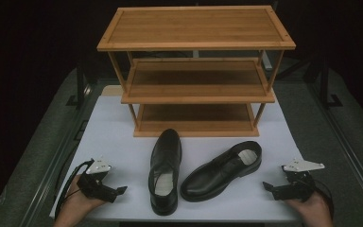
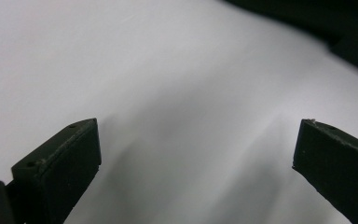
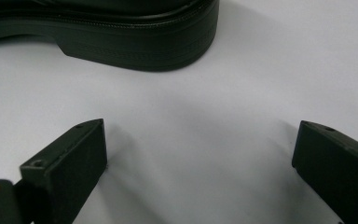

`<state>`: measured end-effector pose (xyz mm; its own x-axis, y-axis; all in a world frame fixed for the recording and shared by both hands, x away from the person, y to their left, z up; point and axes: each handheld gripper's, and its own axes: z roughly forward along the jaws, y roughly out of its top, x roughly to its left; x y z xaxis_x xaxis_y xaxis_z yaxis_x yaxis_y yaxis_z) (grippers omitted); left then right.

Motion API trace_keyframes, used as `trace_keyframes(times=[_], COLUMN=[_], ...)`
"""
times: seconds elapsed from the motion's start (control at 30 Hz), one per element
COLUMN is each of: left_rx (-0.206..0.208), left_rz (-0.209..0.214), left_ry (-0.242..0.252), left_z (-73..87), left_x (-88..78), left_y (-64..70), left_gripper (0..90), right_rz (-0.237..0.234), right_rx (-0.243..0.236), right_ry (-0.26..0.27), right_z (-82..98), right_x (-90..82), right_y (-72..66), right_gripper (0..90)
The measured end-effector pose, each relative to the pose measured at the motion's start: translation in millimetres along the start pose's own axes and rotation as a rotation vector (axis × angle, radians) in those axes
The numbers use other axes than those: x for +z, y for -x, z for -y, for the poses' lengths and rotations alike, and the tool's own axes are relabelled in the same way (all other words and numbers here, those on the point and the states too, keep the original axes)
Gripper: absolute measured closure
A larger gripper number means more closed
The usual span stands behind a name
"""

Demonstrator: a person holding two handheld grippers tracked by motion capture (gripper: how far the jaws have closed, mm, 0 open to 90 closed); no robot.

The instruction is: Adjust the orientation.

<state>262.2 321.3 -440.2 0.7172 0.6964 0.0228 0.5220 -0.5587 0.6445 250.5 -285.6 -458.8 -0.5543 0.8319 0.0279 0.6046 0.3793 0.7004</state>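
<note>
Your rack (image 1: 196,71) stands at the far side of the white sheet (image 1: 113,127), three wooden shelves high. The upper shelves hide much of each shelf below, and the dark surround past the table gives no detail.

Two black shoes lie on the sheet in front of the rack. The left shoe (image 1: 164,170) points its toe at the rack's bottom shelf; its heel end is near your edge of the sheet. The right shoe (image 1: 221,170) lies slanted just beside it, toe toward you and heel toward the right. Whether the two touch is hard to make out. In the right gripper view the right shoe (image 3: 121,32) is cut off at the top edge, so you see its heel and sole.

Your left gripper (image 1: 118,191) rests at the sheet's near left, well apart from the left shoe. Its jaws stand wide with bare sheet between them in the left gripper view (image 2: 196,158); it holds nothing.

Your right gripper (image 1: 269,188) rests at the near right, jaws wide and empty, near the right shoe's heel without touching it (image 3: 198,163).
</note>
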Motion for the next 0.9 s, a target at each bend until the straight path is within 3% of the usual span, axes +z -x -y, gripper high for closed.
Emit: trace_keyframes(times=[0.07, 0.17, 0.33, 0.4, 0.43, 0.57, 0.9], left_rx=[0.0, -0.007, -0.003, -0.003, -0.004, -0.004, -0.004], left_rz=[-0.006, 0.009, 0.008, 0.008, 0.008, 0.008, 0.008], left_ry=[-0.013, 0.028, 0.054, 0.054, 0.055, 0.052, 0.054], left_z=[3.2, 7.0, 10.7, 10.8, 10.8, 10.8, 10.9], left_x=[3.3, 4.9, 5.1, 5.2, 5.2, 5.2, 5.3], left_y=[-3.1, -5.8, -5.9, -5.8, -5.8, -6.0, -5.9], left_gripper=[0.0, 0.0, 0.0, 0.0, 0.0, 0.0, 0.0], right_rz=[0.001, -0.005, -0.088, -0.098, -0.09, -0.087, -0.122], right_rx=[0.001, 0.012, 0.036, 0.042, 0.043, 0.008, -0.018], right_ry=[0.0, 0.018, 0.055, 0.065, 0.08, 0.11, 0.126], right_z=[-0.1, 0.2, 1.9, -0.5, -4.3, -15.0, -61.6], right_x=[-0.1, -2.3, -12.0, -16.2, -20.3, -21.7, 10.2], right_y=[0.0, 1.6, 8.1, 12.5, 15.1, 19.4, 43.5], right_gripper=[3.5, 9.1, 48.2, 70.3, 85.9, 89.7, 89.7])
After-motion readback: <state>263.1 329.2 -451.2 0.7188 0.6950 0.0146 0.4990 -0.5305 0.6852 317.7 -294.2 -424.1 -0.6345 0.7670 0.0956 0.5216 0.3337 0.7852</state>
